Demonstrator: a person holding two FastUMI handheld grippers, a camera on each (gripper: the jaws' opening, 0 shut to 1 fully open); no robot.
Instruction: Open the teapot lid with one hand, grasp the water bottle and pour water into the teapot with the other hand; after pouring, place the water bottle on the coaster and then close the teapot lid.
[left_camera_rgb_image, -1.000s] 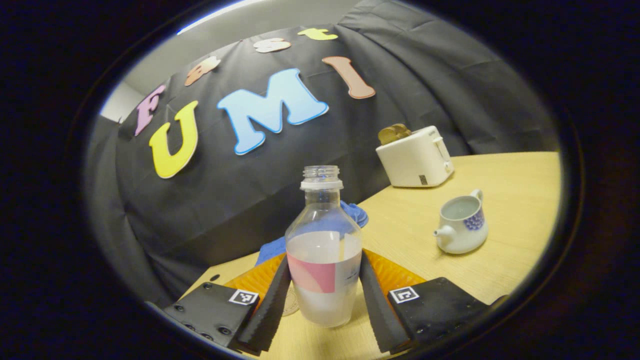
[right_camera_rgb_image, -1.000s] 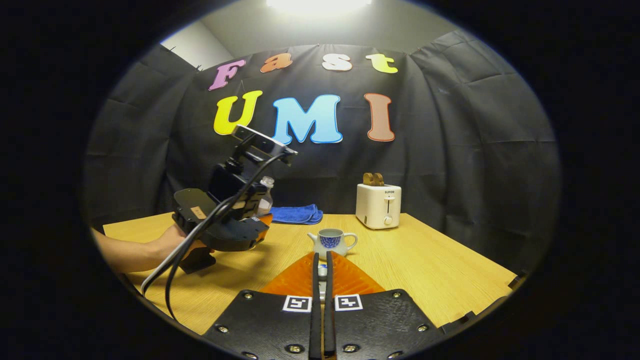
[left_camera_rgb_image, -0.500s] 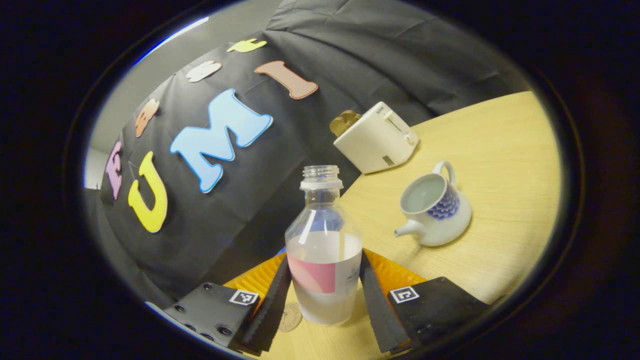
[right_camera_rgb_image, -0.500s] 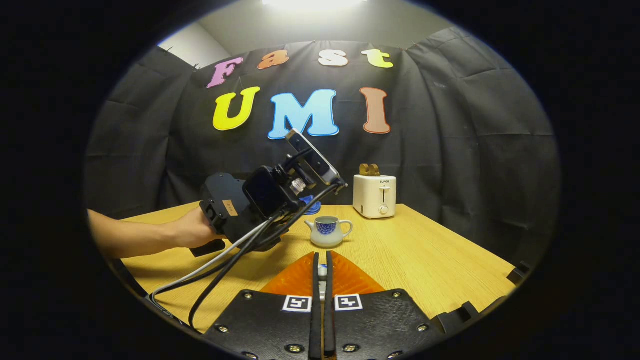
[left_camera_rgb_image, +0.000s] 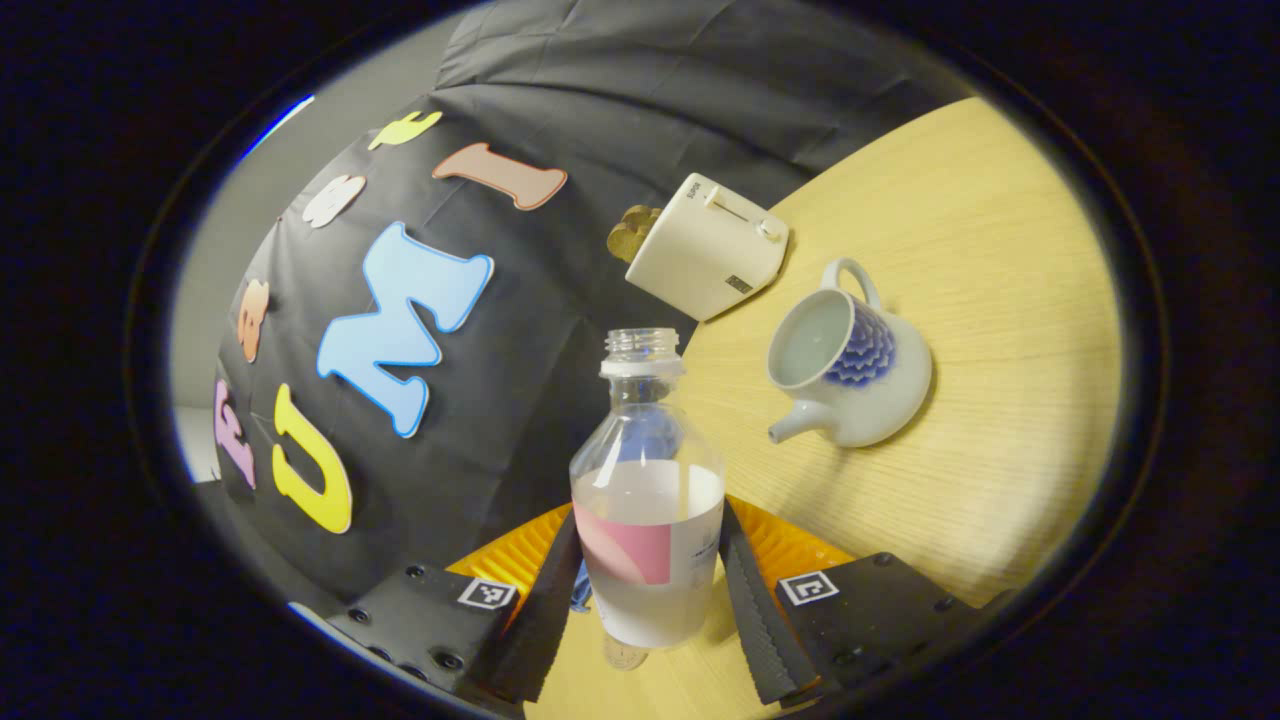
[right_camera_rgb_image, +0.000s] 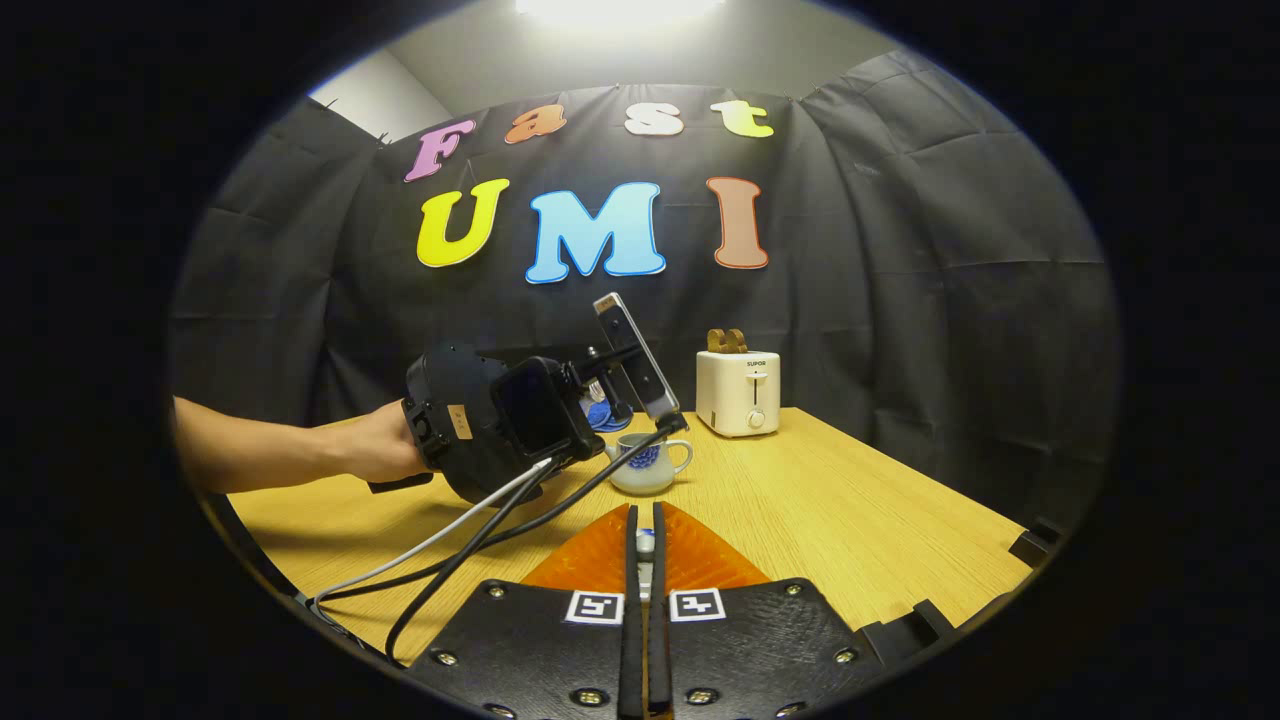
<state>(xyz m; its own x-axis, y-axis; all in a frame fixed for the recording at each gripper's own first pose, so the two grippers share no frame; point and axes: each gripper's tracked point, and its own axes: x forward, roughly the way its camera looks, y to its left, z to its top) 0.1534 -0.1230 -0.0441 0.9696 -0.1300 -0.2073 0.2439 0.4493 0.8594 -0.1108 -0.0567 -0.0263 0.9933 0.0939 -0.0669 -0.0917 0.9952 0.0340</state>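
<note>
Both left tool (left_camera_rgb_image: 648, 590) fingers against water bottle (left_camera_rgb_image: 647, 500), beside teapot (left_camera_rgb_image: 850, 365).

One water bottle (left_camera_rgb_image: 647, 520), one teapot (left_camera_rgb_image: 850, 365), one toaster (left_camera_rgb_image: 705, 247), one blue cloth (right_camera_rgb_image: 603, 413), two grippers (left_camera_rgb_image: 648, 610) (right_camera_rgb_image: 646, 545), one bench (left_camera_rgb_image: 960, 300).

Booth interior with draped wall and wooden table.
Black cloth (right_camera_rgb_image: 900, 260) hangs in folds behind a light wooden table (right_camera_rgb_image: 850, 520); a pale ceiling with a bright lamp (right_camera_rgb_image: 615, 8) shows above, and a white toaster (right_camera_rgb_image: 738, 392) stands near the cloth.
</note>
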